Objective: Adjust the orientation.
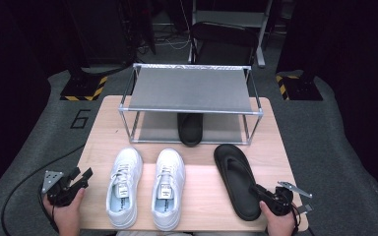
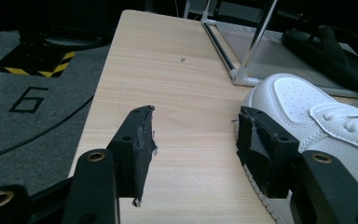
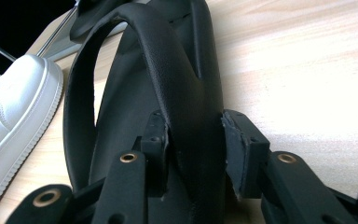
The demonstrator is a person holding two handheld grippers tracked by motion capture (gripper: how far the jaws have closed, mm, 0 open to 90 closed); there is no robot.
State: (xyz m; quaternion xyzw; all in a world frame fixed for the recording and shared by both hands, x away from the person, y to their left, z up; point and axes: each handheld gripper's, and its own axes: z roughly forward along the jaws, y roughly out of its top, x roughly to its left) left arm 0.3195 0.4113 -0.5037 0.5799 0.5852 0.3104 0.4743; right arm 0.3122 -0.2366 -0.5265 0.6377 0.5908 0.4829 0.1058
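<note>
High view: right gripper [image 1: 257, 191] at the heel end of the black sandal [image 1: 235, 177], which lies flat on the table [image 1: 202, 196] near the right edge, toe toward the rack [image 1: 189, 88]. A 2nd sandal [image 1: 190, 129] already sits on the rack's lower shelf.

Right gripper view: jaws straddle the sandal's side strap and outer sole edge; left pad against the strap, right pad just beside the sole edge, contact unclear. Not a sure pinch yet.

Left gripper [image 1: 74, 181] spread wide, holding nothing, parked beside the left sneaker [image 1: 124, 184]; right sneaker [image 1: 168, 187] next to it.

Step judged: grasp the sandal for the shelf. To do it well:
- close until both pads bite firmly
- lift heel first, keep sole level
- clear the rack's front bar before sliding in beside its mate
</note>
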